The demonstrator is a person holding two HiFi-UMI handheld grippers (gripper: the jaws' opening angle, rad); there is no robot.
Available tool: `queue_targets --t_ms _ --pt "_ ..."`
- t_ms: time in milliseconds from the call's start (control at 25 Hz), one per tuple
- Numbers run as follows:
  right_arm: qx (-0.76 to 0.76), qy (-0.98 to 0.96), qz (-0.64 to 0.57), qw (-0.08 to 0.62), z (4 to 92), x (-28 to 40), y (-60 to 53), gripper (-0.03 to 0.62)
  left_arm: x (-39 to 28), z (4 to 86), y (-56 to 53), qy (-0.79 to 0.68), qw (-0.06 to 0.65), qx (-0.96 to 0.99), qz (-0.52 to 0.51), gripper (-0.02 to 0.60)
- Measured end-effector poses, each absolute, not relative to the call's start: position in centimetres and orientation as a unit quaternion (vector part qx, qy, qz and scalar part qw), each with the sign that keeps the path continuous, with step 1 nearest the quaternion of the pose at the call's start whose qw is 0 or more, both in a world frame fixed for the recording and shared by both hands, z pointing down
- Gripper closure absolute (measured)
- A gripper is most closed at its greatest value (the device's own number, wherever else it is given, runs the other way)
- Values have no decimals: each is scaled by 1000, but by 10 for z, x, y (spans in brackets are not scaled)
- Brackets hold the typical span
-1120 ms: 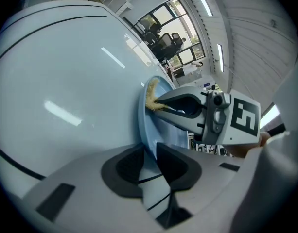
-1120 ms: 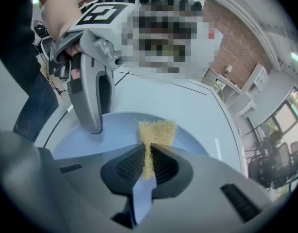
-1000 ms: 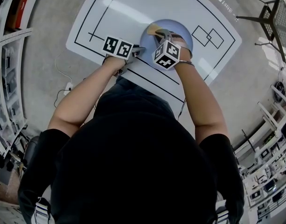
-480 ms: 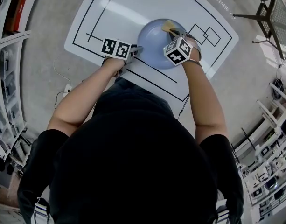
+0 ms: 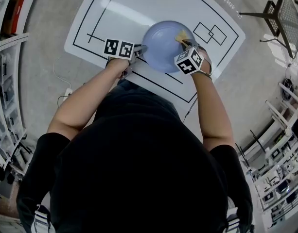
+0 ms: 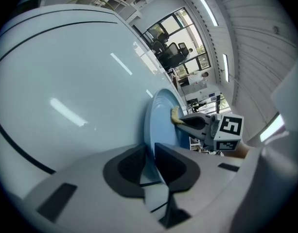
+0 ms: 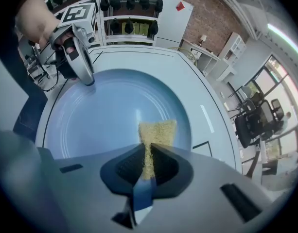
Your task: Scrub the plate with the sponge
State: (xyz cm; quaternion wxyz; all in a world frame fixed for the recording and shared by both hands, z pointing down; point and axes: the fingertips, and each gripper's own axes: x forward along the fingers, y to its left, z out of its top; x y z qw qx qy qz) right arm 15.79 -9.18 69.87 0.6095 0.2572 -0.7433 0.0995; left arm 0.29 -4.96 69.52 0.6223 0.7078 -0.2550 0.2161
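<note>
left gripper (image 6: 148, 155) jaws, having just been closing, clamp the plate (image 5: 158, 47) rim on the worktop (image 5: 124, 11). right gripper (image 7: 148, 165) jaws pinch the sponge (image 7: 158, 131), pressing it on the plate.

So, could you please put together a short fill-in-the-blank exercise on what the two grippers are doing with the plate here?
1. The right gripper is shut on a yellow ___, holding it against the blue plate.
2. The left gripper has the plate's ___ between its jaws.
3. The plate rests on a white table marked with ___ lines.
Missing words: sponge; rim; black.
Note: the left gripper's jaws have just been closing on that rim.
</note>
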Motion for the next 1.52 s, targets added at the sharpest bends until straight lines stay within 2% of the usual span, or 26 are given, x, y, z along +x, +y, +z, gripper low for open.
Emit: queue_targets --t_ms 680,1200,1520 --pt "208 -739 157 621 697 154 -4 566 5 696 -50 -273 610 710 221 529" --pt "135 -780 160 590 695 87 42 565 7 696 -56 -289 604 708 226 540" --pt "113 -804 151 564 697 40 29 565 6 697 -55 -290 605 706 228 541"
